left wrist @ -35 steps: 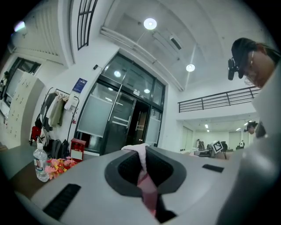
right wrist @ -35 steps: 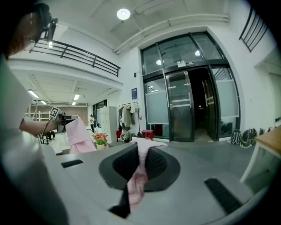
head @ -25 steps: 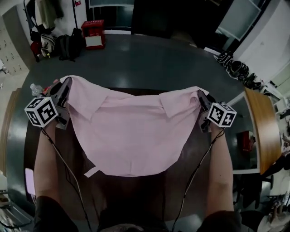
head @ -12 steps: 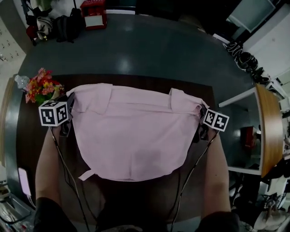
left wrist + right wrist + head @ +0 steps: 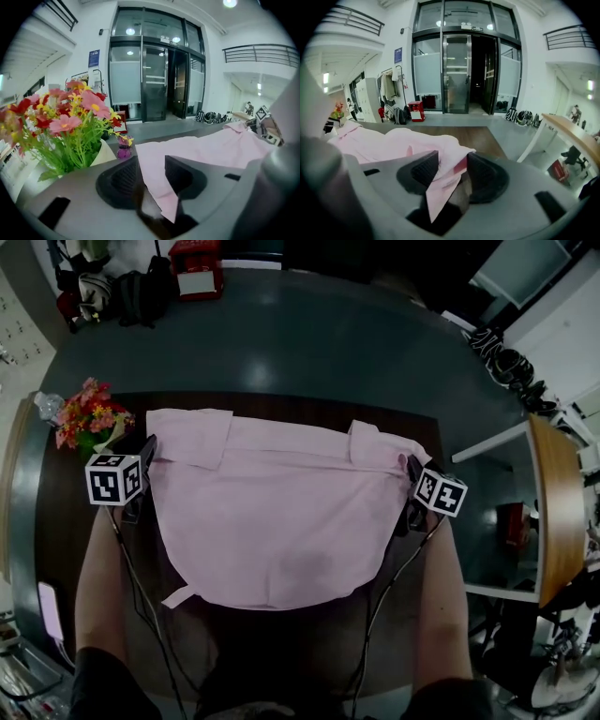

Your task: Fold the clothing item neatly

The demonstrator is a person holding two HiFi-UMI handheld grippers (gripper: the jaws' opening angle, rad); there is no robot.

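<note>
Shirt (image 5: 272, 521): centre of surface (image 5: 281, 407), spread flat for folding. Left gripper (image 5: 147, 444) at 9 o'clock, right gripper (image 5: 411, 467) at 3 o'clock: fingers (image 5: 119, 180) just opening, top corners loose between them. Flowers (image 5: 84, 418): 10 o'clock.

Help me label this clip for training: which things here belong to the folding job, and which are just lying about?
Part of the job:
- pink shirt, spread on the brown table
- left gripper and right gripper: jaws have just been opening, with a shirt corner loose between each pair

Just lying about:
- bunch of flowers at the table's edge
- red box on the floor
- dark bags beside it
</note>
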